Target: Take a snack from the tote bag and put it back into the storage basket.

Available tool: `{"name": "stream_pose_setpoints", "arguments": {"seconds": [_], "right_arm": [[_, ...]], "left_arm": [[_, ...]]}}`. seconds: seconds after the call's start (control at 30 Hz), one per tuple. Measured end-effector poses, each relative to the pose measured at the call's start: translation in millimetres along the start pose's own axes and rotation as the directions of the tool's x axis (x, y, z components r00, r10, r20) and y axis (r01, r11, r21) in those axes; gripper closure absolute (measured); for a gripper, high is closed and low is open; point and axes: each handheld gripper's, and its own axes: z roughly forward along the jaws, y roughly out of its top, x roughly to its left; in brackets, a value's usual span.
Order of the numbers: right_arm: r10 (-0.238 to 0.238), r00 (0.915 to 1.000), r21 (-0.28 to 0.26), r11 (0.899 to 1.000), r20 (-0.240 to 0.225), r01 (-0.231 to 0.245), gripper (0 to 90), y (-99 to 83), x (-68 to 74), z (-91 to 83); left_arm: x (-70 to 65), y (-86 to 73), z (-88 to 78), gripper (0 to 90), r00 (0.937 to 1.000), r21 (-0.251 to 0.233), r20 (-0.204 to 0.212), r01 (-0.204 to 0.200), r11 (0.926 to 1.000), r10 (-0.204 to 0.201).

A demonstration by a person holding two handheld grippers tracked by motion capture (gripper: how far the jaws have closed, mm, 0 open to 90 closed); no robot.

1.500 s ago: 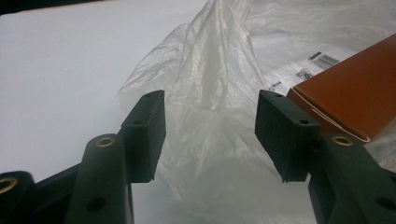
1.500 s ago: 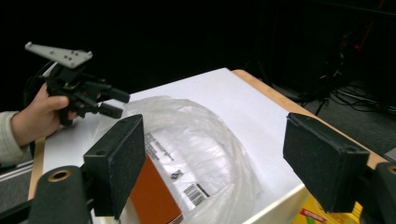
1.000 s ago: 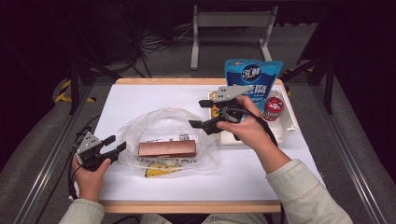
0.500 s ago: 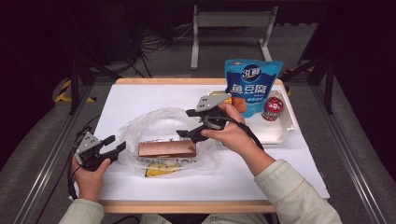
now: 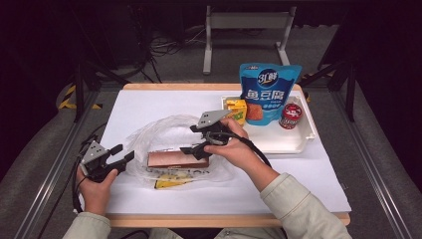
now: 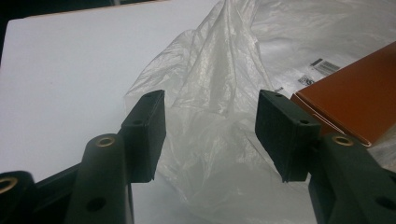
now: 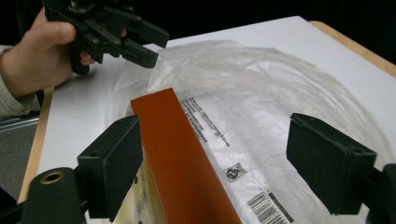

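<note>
Brown box as landmark: lying flat on the white tabletop inside a crumpled clear plastic bag, long side across the high view, with a yellow packet just beside it toward the person, also under the plastic.

Right tool hovering at the right end of the box, jaws spread wide and gripping nothing. Seen in the right gripper view as two black pads standing well apart, the box running up close beside the left pad, printed bag film with a barcode filling the gap toward the other pad. Contact between pad and box impossible to tell.

Left tool to the left of the box, at the bag's outer edge, gripped in the left hand low over the tabletop. Jaws parted with nothing clamped; in the left gripper view, loose folds of the bag lying between and beyond the pads without being pinched, one corner of the box beyond the right jaw.

Farther right of the box, well apart from it: white tray with a blue snack pouch standing upright, a small yellow carton and a red can.
</note>
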Motion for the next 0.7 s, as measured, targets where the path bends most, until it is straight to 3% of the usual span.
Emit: {"name": "stream_pose_setpoints", "arguments": {"seconds": [0.7], "right_arm": [[-0.009,0.9990,0.126,0.992,-0.044,0.015,18.6,-21.1,-3.3,37.7]], "left_arm": [[0.4,-0.1,0.4,43.5,1.0000,0.005,0.008,0.001,1.0000,-0.001]]}}
